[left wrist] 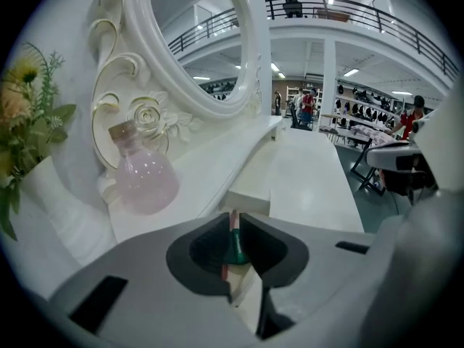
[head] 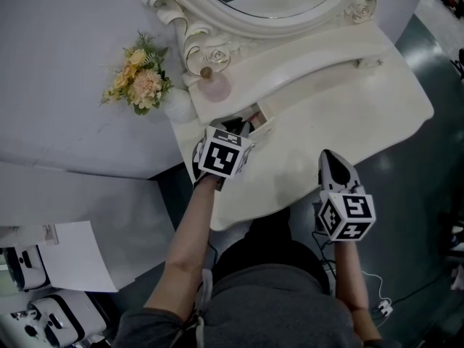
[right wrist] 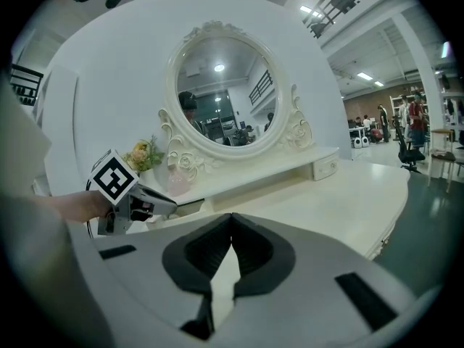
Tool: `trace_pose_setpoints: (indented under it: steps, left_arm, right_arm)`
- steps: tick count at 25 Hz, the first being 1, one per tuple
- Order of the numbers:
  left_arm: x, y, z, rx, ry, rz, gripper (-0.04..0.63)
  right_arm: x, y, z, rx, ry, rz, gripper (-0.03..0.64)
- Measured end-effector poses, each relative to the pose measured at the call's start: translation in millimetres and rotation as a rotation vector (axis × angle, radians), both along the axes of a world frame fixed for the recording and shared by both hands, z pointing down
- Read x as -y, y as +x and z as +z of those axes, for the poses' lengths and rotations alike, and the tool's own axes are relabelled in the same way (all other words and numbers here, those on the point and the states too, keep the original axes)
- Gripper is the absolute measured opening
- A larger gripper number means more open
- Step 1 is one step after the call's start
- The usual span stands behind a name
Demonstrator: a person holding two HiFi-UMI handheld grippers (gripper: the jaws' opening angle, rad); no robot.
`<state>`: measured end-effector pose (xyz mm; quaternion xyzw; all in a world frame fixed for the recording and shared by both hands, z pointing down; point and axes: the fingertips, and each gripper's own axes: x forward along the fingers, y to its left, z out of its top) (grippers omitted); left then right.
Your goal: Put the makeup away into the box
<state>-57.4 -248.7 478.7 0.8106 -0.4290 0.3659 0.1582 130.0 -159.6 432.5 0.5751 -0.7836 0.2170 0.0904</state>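
Observation:
A slim pink makeup pencil [left wrist: 233, 223] with a green band stands in the narrow gap between the jaws of my left gripper [left wrist: 233, 220]. The jaws are slightly apart and do not seem to press on it. The jaws point down into a small white box [left wrist: 250, 193], an open drawer under the vanity's shelf. In the head view the left gripper [head: 243, 127] sits at this drawer [head: 257, 119]. My right gripper [head: 328, 159] hovers over the white tabletop [head: 348, 114] to the right. It is shut [right wrist: 230, 227], with nothing between its jaws.
An oval mirror [head: 275, 6] in an ornate frame stands at the back. A round pink bottle [head: 215, 85] and a bunch of flowers [head: 139, 82] sit at the left. A second small drawer [head: 370, 62] is at the right. Papers [head: 72, 256] lie lower left.

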Motion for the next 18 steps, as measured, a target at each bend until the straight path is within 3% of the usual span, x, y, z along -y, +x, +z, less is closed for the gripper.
trace_pose_setpoints:
  steps: [8,18]
  left_arm:
    - [-4.2,4.3,-41.8,-0.092,0.132,-0.035,0.031]
    - [-26.8,-2.9,-67.1,-0.186,0.234,-0.079,0.021]
  right_arm:
    - [2.0,-5.3,-8.7,-0.001,0.024,-0.011,0.003]
    - [2.5,-18.0,-25.4,-0.015,0.064,-0.041,0.004]
